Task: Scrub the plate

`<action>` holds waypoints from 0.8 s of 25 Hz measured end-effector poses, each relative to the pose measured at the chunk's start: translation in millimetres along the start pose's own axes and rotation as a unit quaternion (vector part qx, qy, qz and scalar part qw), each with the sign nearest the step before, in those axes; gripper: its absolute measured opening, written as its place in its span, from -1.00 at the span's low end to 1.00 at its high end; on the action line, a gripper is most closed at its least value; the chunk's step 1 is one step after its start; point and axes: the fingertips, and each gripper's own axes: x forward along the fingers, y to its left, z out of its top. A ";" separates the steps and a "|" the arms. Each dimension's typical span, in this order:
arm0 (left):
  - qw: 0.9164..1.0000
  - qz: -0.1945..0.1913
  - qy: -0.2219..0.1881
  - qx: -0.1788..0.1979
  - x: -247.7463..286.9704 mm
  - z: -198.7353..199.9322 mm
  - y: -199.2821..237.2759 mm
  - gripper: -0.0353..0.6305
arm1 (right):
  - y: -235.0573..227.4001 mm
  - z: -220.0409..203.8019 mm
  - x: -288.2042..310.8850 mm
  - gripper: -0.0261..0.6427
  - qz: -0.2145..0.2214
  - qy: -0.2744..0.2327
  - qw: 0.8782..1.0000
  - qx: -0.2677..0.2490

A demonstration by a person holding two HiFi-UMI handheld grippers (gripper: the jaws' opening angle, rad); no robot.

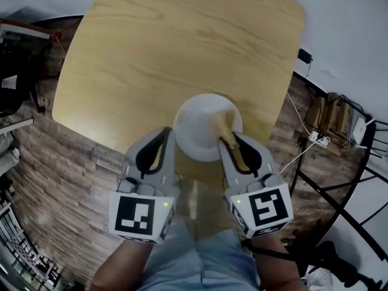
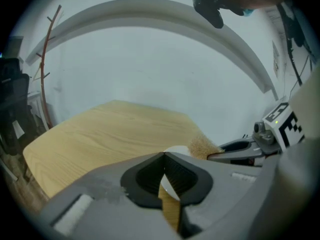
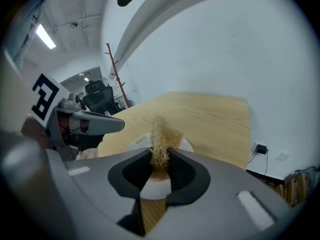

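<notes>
Wooden table [image 1: 151,41], left gripper [image 1: 168,131] clenched beside plate [image 1: 195,129], right gripper [image 1: 229,137] pinching scrubber [image 1: 220,122] over it

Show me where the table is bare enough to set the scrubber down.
Bare wood: everything on the table beyond the plate, and its left side. Crowded: the near edge, where the left hand-held gripper and right hand-held gripper, holding the scrubber, crowd the plate.

Left tool [image 1: 165,133] pinched shut; right tool [image 1: 228,136] clamps the scrubber [image 1: 219,123].
</notes>
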 end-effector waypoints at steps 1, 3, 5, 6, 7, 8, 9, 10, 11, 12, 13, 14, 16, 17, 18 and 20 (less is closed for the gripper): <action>1.000 -0.004 0.007 -0.009 2.6 -4.6 0.3 -0.83 | 0.8 -3.4 4.7 -0.68 0.004 0.008 1.000 -0.002; 0.999 -0.017 0.025 -0.028 7.4 -14.3 0.0 -0.83 | 2.0 -9.6 12.3 -0.68 0.007 0.021 1.000 -0.003; 0.998 -0.032 0.040 -0.049 11.2 -22.8 0.8 -0.82 | 3.1 -15.3 17.5 -0.68 0.010 0.032 0.999 -0.001; 0.996 -0.036 0.048 -0.062 12.6 -26.6 2.2 -0.80 | 3.7 -16.9 19.4 -0.68 0.013 0.035 0.999 0.001; 0.995 -0.038 0.058 -0.076 13.8 -30.0 4.5 -0.74 | 4.5 -17.0 21.1 -0.68 0.015 0.037 0.999 0.001; 0.993 -0.038 0.066 -0.089 14.7 -33.1 7.1 -0.65 | 5.3 -16.4 22.5 -0.68 0.017 0.037 0.999 0.000; 0.991 -0.039 0.074 -0.101 15.5 -36.0 9.5 -0.61 | 6.1 -16.0 23.3 -0.68 0.020 0.038 0.999 0.001; 0.990 -0.041 0.081 -0.113 16.7 -39.0 11.2 -0.59 | 6.5 -16.0 23.7 -0.68 0.022 0.038 0.999 0.002; 0.987 -0.045 0.087 -0.126 18.4 -42.2 12.2 -0.56 | 6.8 -16.2 24.0 -0.68 0.023 0.038 0.999 0.004; 0.985 -0.049 0.094 -0.139 20.5 -45.3 12.7 -0.54 | 7.0 -16.6 24.3 -0.68 0.026 0.038 0.999 0.007; 0.982 -0.053 0.101 -0.151 22.8 -47.9 12.9 -0.52 | 7.1 -17.0 24.8 -0.68 0.028 0.037 0.999 0.008; 0.979 -0.058 0.107 -0.162 24.7 -49.6 12.9 -0.50 | 7.3 -17.2 25.3 -0.68 0.030 0.036 0.999 0.009; 0.973 -0.066 0.116 -0.189 26.8 -50.4 13.3 -0.48 | 7.6 -17.2 25.9 -0.68 0.034 0.034 0.999 0.012; 0.968 -0.070 0.120 -0.208 27.2 -50.2 13.9 -0.48 | 7.8 -17.2 26.1 -0.68 0.035 0.034 0.999 0.013; 0.963 -0.076 0.123 -0.227 27.6 -49.8 14.1 -0.48 | 8.2 -17.7 26.1 -0.68 0.037 0.036 0.999 0.014; 0.954 -0.093 0.135 -0.253 29.5 -49.5 11.1 -0.48 | 8.9 -19.5 25.8 -0.69 0.041 0.043 0.998 0.017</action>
